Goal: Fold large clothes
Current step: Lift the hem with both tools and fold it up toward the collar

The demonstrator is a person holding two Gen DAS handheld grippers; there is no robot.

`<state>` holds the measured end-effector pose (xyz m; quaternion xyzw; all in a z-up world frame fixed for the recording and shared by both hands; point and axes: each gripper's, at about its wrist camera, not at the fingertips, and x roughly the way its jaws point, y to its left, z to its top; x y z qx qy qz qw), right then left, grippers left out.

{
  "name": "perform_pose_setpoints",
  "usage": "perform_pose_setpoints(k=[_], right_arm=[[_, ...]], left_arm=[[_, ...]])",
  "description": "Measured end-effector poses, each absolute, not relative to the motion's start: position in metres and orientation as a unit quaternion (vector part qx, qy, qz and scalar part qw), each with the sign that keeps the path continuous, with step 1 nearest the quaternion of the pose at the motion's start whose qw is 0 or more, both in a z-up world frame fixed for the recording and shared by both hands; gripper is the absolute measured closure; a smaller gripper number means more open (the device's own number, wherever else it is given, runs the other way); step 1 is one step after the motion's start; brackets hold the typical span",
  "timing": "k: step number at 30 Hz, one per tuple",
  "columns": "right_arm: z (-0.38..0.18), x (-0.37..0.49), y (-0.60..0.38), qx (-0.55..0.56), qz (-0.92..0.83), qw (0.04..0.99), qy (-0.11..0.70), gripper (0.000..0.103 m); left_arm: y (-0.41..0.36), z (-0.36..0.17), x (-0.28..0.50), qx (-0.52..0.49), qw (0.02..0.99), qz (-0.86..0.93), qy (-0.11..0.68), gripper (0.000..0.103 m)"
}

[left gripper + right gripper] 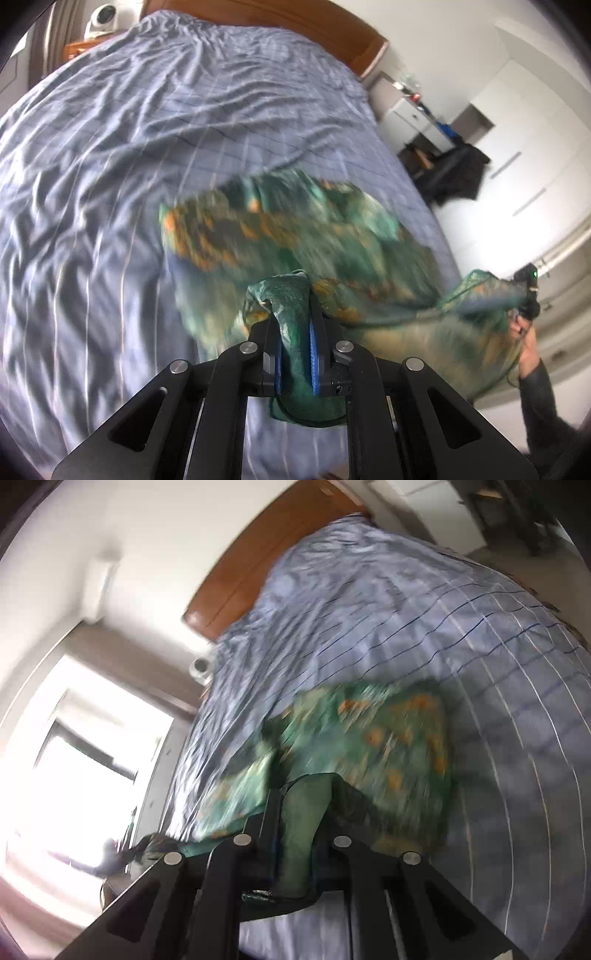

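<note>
in the left wrist view, the left gripper [295, 325] has its jaws clamped together on a bunched edge of a green garment [295, 229] with orange markings, the cloth squeezed between the blue pads [314, 363]. the rest of the garment hangs blurred over a bed [110, 184] covered in a wrinkled blue checked sheet. at the far right the cloth stretches to the right gripper [526, 291], held by a hand [526, 341] in a dark sleeve. a wooden headboard [295, 18] runs along the top. in the right wrist view, everything is blurred; the right gripper [299, 812] is closed on a fold of the same green garment [388, 746], which spreads ahead over the bed [480, 664]. low on the left, against a bright window [74, 757], the cloth's other end reaches the left gripper [125, 853].
</note>
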<state>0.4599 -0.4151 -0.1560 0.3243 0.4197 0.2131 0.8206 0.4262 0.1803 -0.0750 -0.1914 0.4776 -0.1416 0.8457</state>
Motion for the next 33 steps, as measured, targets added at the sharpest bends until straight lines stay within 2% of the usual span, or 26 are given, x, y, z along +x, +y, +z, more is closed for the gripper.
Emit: perform_pose_setpoints(k=[3,4,6,7,8,10,11,15,16,17,18,20,22,28,33], right_arm=[[-0.183,0.501,-0.415,0.335,0.177,0.818,0.432,0.091],[-0.194,0.514,-0.413,0.338,0.167,0.816,0.439,0.091],[-0.217,0.538,-0.407,0.342,0.142,0.812,0.451,0.091],[-0.227,0.538,-0.404,0.341,0.136,0.812,0.455,0.091],[-0.235,0.544,-0.401,0.341,0.131,0.81,0.458,0.091],[-0.249,0.549,-0.398,0.355,0.118,0.805,0.46,0.09],[-0.257,0.552,-0.399,0.37,0.112,0.8,0.459,0.089],[-0.269,0.555,-0.406,0.418,0.112,0.774,0.461,0.082],[-0.268,0.554,-0.406,0.423,0.116,0.772,0.46,0.076],[-0.266,0.554,-0.408,0.429,0.121,0.769,0.458,0.063],[-0.263,0.554,-0.411,0.441,0.126,0.766,0.451,0.06],[-0.254,0.552,-0.418,0.455,0.119,0.767,0.437,0.032],[-0.244,0.547,-0.426,0.462,0.106,0.771,0.425,0.023],[-0.218,0.532,-0.436,0.416,0.088,0.804,0.415,0.023],[-0.199,0.515,-0.422,0.281,0.088,0.847,0.443,0.023]], left_arm=[[0.181,-0.097,0.471,-0.192,0.844,-0.13,0.483,0.091],[0.184,-0.106,0.477,-0.198,0.843,-0.128,0.484,0.084],[0.188,-0.126,0.494,-0.218,0.834,-0.122,0.492,0.079],[0.192,-0.132,0.484,-0.221,0.831,-0.119,0.496,0.068],[0.194,-0.138,0.484,-0.225,0.829,-0.111,0.501,0.045],[0.201,-0.141,0.486,-0.226,0.834,-0.09,0.495,0.015],[0.207,-0.138,0.484,-0.234,0.839,-0.086,0.484,0.012],[0.23,-0.136,0.474,-0.271,0.839,-0.079,0.466,0.011],[0.232,-0.135,0.47,-0.27,0.839,-0.077,0.465,0.01],[0.234,-0.136,0.465,-0.268,0.84,-0.077,0.465,0.01],[0.236,-0.138,0.458,-0.263,0.841,-0.077,0.466,0.01],[0.236,-0.141,0.447,-0.251,0.843,-0.078,0.47,0.01],[0.235,-0.143,0.435,-0.237,0.843,-0.078,0.476,0.01],[0.221,-0.15,0.417,-0.198,0.842,-0.088,0.493,0.01],[0.212,-0.148,0.423,-0.184,0.844,-0.096,0.494,0.01]])
